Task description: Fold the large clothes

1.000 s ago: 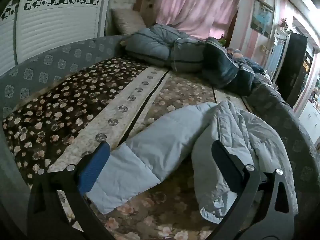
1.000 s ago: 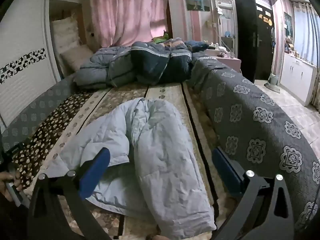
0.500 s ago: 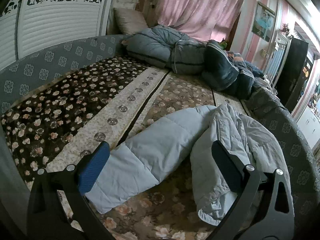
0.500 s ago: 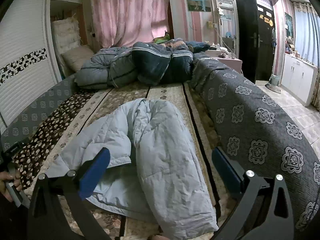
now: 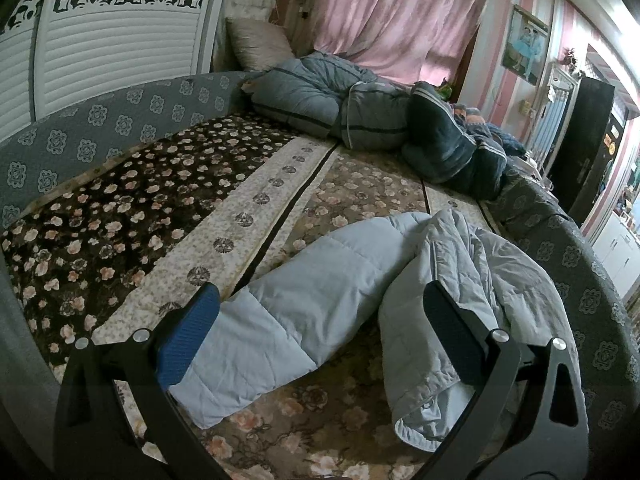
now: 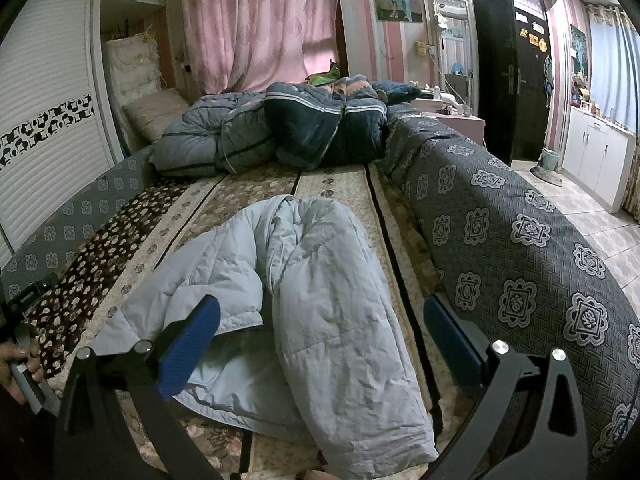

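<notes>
Since the earlier pictures both views are creeping slightly forward and lower over the bed; the jacket [image 6: 304, 304] itself is lying as it was. It is sprawling on the floral bedspread [image 5: 132, 216], near the foot end, with one sleeve [image 5: 296, 312] stretching out toward the left gripper [image 5: 320, 328] and the body bunching in a heap on the right.

Both grippers are standing wide apart and gripping nothing: the left one is hovering over the sleeve cuff, the right gripper [image 6: 320, 340] over the lower body of the jacket.

The jacket is looking quilted and puffy, so it is probably light, soft and springy, likely to slide on its smooth shell and to puff back open after a fold. Pinching a seam, the cuff or the hem seems safer than grabbing the padded middle.

Around it, a pile of quilts [image 6: 288, 136] is sitting well apart at the head end, and the patterned grey cover [image 6: 520, 240] is rising just beside the jacket on the right. That edge may be crowding the spread. A hand [image 6: 18, 364] is showing at the left edge of the right view.
</notes>
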Available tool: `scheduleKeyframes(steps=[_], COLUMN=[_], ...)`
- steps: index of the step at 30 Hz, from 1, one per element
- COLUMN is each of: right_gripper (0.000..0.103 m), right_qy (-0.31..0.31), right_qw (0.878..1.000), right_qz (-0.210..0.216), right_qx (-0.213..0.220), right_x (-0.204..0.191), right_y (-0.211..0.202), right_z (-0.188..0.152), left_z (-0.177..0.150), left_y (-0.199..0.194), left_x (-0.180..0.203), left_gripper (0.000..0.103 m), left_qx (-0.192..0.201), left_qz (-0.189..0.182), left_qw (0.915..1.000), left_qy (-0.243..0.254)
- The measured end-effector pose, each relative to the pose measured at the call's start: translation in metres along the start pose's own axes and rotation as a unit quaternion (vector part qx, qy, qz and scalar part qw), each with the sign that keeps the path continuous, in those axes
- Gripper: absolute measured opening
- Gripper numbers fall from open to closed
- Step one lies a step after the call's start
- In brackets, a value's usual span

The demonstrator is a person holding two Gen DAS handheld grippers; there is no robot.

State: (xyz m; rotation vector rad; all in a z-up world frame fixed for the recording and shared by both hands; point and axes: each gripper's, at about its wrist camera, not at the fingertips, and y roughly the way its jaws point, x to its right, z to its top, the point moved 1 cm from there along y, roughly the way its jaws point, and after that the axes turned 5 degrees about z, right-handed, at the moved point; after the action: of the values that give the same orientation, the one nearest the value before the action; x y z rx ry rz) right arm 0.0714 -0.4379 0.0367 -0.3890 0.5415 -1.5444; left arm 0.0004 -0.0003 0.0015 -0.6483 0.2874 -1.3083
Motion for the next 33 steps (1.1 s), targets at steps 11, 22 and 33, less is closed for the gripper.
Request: scheduleKeyframes(steps=[11, 22, 33], right_gripper=[0.101, 0.101, 0.101], right_qy=[0.0, -0.001, -0.002], right_qw=[1.0, 1.0, 1.0], right_qz=[0.0, -0.001, -0.003], right_qx=[0.0, 0.0, -0.002], right_x=[0.0005, -0.0009, -0.0013], right_y=[-0.0014, -0.0008, 0.0008], right_z=[-0.0001, -0.0015, -0.0041], left_z=[0.0013, 0.0015, 0.0015], left_y=[-0.0003, 0.0, -0.0006], left_x=[0.0003, 0.0007, 0.0005], left_gripper=[0.1, 0.1, 0.1], left_qx=[0.001, 0.001, 0.001], left_qz=[-0.001, 0.0, -0.002], left_qw=[1.0, 1.0, 1.0], left_qy=[-0.001, 0.0, -0.001])
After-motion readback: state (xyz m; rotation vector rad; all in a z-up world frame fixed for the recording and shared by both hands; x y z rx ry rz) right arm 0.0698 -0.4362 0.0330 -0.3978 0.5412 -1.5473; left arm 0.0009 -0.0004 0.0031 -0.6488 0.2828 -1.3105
